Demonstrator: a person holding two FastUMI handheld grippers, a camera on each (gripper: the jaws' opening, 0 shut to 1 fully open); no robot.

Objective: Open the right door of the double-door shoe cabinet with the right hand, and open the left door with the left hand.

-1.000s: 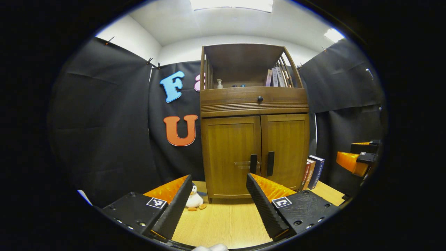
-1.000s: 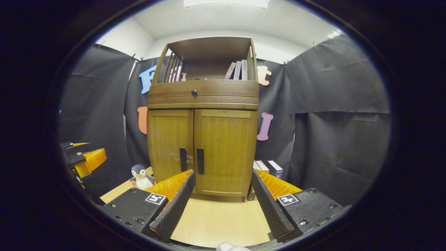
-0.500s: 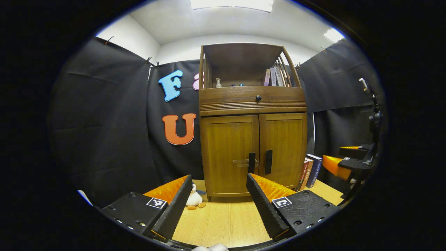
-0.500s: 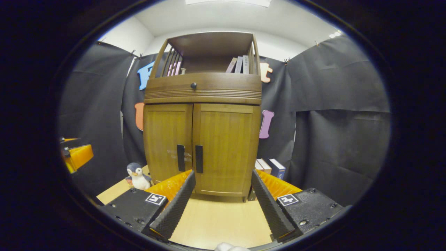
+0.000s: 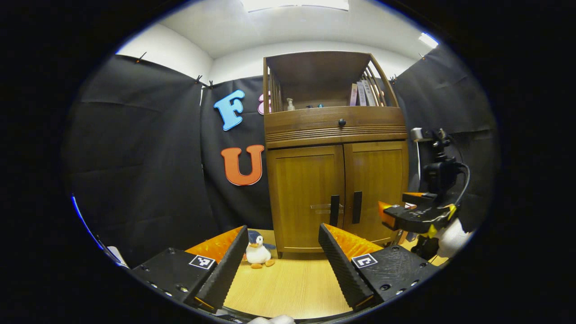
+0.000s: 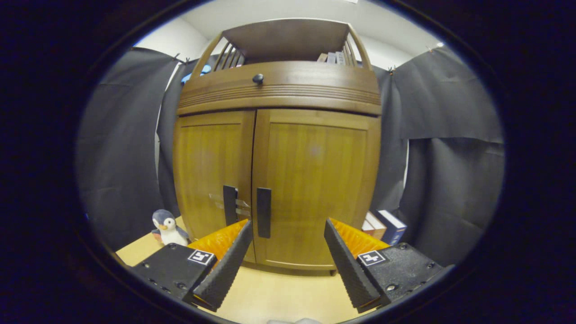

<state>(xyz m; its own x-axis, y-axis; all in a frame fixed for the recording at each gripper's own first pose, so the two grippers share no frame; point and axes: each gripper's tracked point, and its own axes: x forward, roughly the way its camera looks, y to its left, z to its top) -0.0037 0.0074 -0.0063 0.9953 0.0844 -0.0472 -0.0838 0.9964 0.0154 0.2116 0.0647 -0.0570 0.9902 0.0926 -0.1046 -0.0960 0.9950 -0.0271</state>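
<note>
Wooden shoe cabinet (image 6: 279, 171) faces right gripper (image 6: 286, 265), fingers spread.

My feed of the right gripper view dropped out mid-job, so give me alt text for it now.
The right claw is open and points at the closed double doors of the wooden shoe cabinet, with the right door's dark handle just above its left finger, not yet gripped. A penguin toy stands on the table left of the cabinet; books lean at its right.
</note>
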